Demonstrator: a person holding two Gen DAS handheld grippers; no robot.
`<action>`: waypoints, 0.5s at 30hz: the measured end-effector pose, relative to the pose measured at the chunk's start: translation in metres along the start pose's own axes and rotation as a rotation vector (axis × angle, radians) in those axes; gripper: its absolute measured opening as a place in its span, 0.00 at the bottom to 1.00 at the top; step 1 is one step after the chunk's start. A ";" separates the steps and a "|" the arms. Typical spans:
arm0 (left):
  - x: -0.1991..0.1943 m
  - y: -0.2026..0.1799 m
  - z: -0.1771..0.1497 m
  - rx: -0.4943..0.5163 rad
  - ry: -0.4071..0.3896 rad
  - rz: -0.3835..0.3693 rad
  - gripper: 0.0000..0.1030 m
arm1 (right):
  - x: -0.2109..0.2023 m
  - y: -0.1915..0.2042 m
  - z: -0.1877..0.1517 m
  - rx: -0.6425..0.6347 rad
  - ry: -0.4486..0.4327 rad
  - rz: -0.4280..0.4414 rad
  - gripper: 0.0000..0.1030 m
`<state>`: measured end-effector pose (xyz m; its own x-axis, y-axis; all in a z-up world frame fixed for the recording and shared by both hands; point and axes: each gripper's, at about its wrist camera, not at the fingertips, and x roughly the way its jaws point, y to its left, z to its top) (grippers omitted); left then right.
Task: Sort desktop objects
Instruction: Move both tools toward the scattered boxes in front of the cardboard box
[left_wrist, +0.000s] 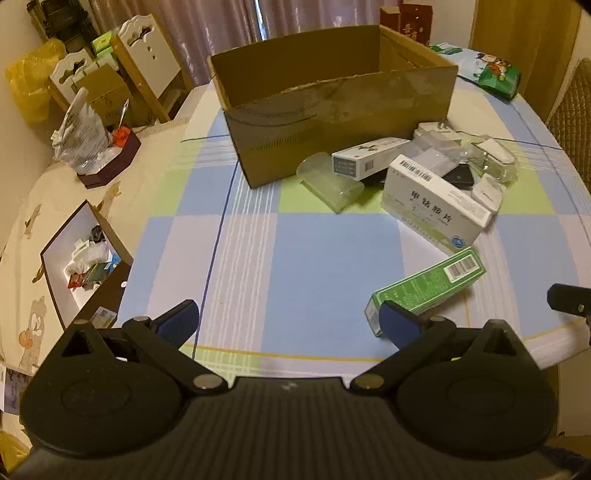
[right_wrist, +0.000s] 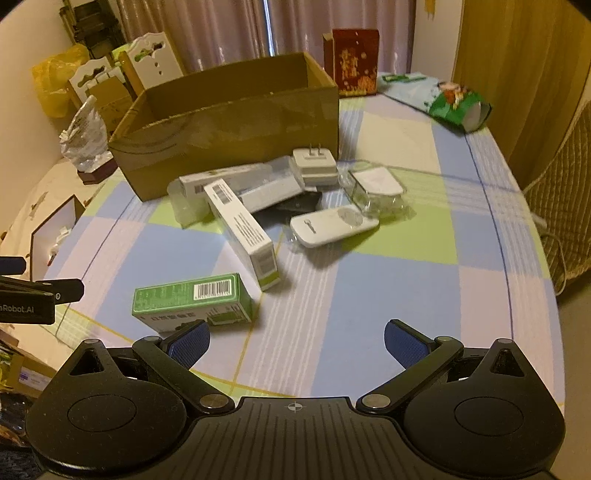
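Note:
An open cardboard box (left_wrist: 332, 110) (right_wrist: 229, 125) stands at the far middle of the checked tablecloth. In front of it lies a pile: a white medicine box (left_wrist: 436, 199) (right_wrist: 243, 232), a second white box (left_wrist: 365, 157), a clear plastic case (left_wrist: 330, 181), a white plug adapter (right_wrist: 314, 166), a white remote (right_wrist: 332, 225) and a black item (left_wrist: 458, 175). A green box (left_wrist: 424, 288) (right_wrist: 192, 299) lies nearest, just beyond my left gripper's right fingertip. My left gripper (left_wrist: 290, 325) is open and empty. My right gripper (right_wrist: 297, 341) is open and empty, right of the green box.
A red carton (right_wrist: 354, 62) and a green snack bag (right_wrist: 458, 103) sit at the table's far right. A side surface on the left holds an open white-lined box (left_wrist: 81, 254) and a crumpled bag (left_wrist: 81, 133). White chairs (left_wrist: 147, 62) stand behind. A wicker chair (right_wrist: 561, 192) is at right.

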<state>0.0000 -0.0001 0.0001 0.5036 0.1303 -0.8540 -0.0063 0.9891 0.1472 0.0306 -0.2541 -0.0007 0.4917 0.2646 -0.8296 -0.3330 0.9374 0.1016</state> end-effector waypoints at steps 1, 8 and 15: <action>-0.001 -0.001 0.000 0.002 -0.005 0.003 0.99 | 0.000 0.000 0.000 -0.003 0.000 0.000 1.00; -0.008 -0.004 0.002 0.013 -0.037 0.018 1.00 | -0.001 -0.002 0.004 -0.023 -0.003 0.000 1.00; -0.010 -0.003 0.003 -0.001 -0.046 0.000 0.99 | -0.002 -0.004 0.007 -0.043 -0.005 0.001 1.00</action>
<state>-0.0023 -0.0046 0.0101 0.5430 0.1275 -0.8300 -0.0073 0.9891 0.1471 0.0365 -0.2565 0.0050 0.4954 0.2666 -0.8267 -0.3675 0.9267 0.0786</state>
